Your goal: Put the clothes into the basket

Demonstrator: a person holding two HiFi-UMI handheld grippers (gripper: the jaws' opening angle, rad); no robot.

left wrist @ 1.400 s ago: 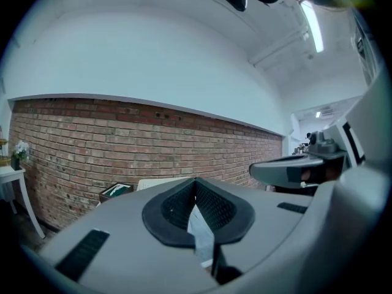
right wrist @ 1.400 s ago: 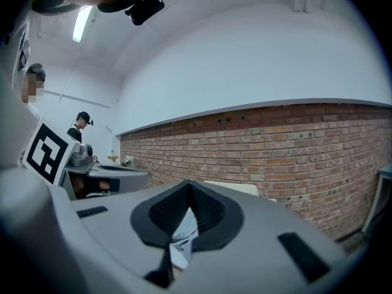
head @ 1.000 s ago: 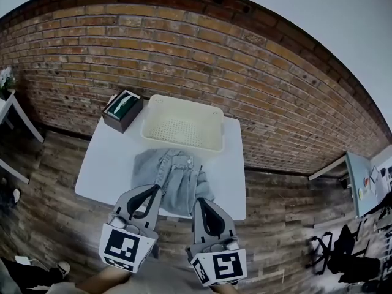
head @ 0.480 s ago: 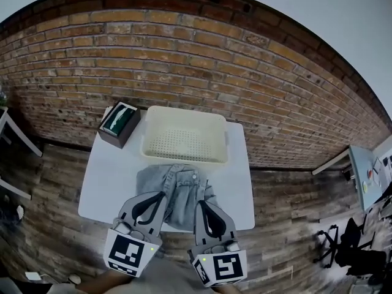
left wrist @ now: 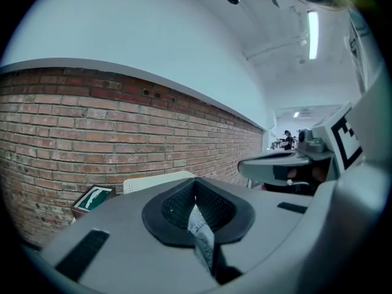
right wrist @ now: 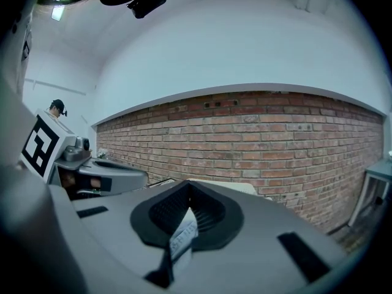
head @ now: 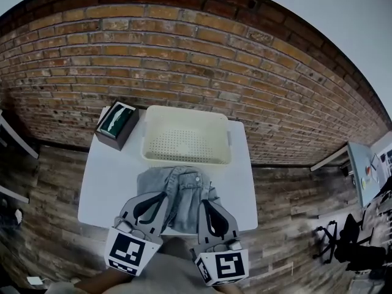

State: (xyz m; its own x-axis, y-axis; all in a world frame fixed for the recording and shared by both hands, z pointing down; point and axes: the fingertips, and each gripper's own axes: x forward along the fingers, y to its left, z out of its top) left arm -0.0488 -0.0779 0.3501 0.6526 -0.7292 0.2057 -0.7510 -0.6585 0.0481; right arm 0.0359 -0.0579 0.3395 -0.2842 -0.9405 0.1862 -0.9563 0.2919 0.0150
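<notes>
Evidently the step in hand is the lift. The left gripper [head: 163, 196] and the right gripper [head: 204, 203] each have their jaws closed tight on the near edge of the denim garment [head: 184, 185], with a fold of cloth showing between each pair. The garment lies on the white worktop [head: 107, 176], just in front of the empty basket [head: 187, 111]. To my eye, both hands should rise together and level, high enough that the hanging cloth clears the near rim. They should then carry it forward and let go over the middle, since a trailing sleeve could drape outside. Count: 1 garment, 1 basket, 2 grippers, 1 dark box [head: 116, 124] at the worktop's far left corner.
</notes>
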